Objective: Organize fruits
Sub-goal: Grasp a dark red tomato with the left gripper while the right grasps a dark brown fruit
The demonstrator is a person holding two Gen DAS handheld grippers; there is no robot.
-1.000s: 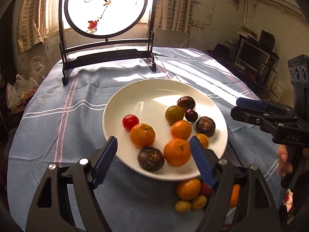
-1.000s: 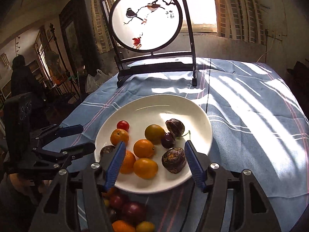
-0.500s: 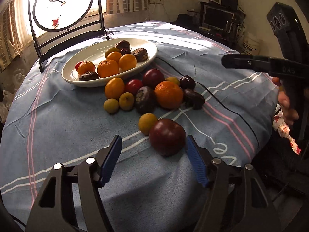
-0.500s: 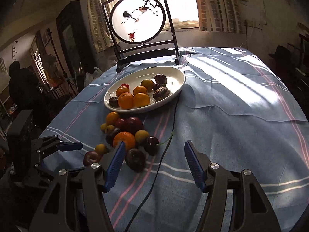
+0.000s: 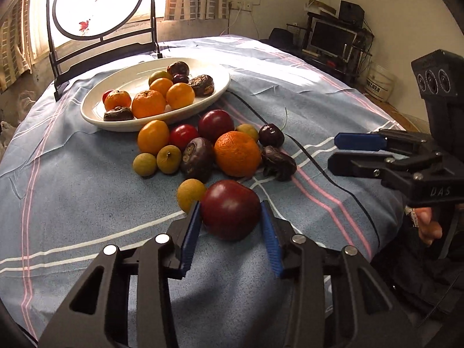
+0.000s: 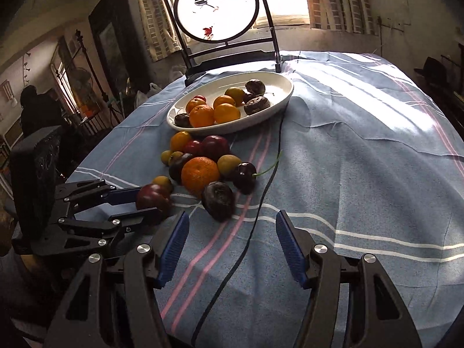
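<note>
Right, largest first, all placed relative to the white plate point(image 5: 95, 115). Blue striped tablecloth point(image 5: 72, 179) covers the whole table; the plate sits on it toward the far side, in front of the round bird screen point(image 5: 98, 3). Plate already holds mandarins, dark wrinkled fruits, a greenish one and a small red one.

Loose fruit pile point(image 5: 208, 148) lies on the cloth just nearside of the plate rim, touching cluster: a big mandarin point(image 5: 237, 153), red and dark plums, small yellow-green ones, a cherry with stem. Black cable point(image 6: 269, 168) runs from the plate's near right edge past the pile toward me.

Dark red plum point(image 5: 230, 210) is the nearest fruit of that pile to me, furthest from the plate, resting on the cloth with a small yellow fruit point(image 5: 190, 194) touching its left side.

My left gripper point(image 5: 230, 217) straddles that plum and its jaws are closing; the left pad looks to be touching the skin, the right pad sits just off it, so no firm clamp that I can see.

My right gripper point(image 6: 232, 243) is nearside of the pile, jaws apart and narrowing slightly, only cloth and cable between them. Closest fruit ahead of it is a dark wrinkled one point(image 6: 218, 200), not touching.
</note>
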